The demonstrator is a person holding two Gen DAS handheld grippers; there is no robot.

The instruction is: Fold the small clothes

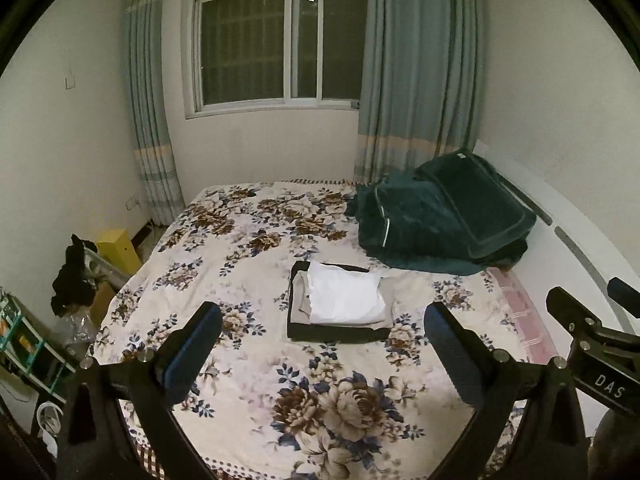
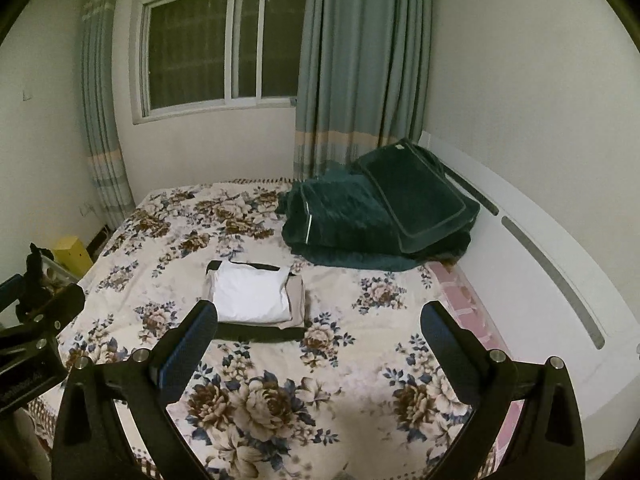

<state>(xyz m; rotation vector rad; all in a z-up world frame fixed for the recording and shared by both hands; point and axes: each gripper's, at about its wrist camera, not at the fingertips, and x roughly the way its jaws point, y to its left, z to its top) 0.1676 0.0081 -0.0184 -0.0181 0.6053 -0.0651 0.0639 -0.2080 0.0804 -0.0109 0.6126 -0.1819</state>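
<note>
A small stack of folded clothes lies mid-bed: a white piece (image 1: pixel 345 295) on a beige piece (image 1: pixel 390 294) on a black piece (image 1: pixel 336 332). The same stack shows in the right wrist view, white piece (image 2: pixel 250 295) on top. My left gripper (image 1: pixel 323 320) is open and empty, held above the floral bed sheet (image 1: pixel 248 248), nearer to me than the stack. My right gripper (image 2: pixel 319 318) is open and empty, also short of the stack, with the stack behind its left finger (image 2: pixel 188 344). The right gripper's body (image 1: pixel 592 340) shows at the left view's right edge.
A dark green blanket and pillow (image 1: pixel 444 216) are heaped at the bed's far right by the white headboard (image 2: pixel 552 264). A yellow box (image 1: pixel 118 248), black cloth (image 1: pixel 74 276) and clutter stand on the left beside the bed. A window and blue curtains (image 1: pixel 416 80) are behind.
</note>
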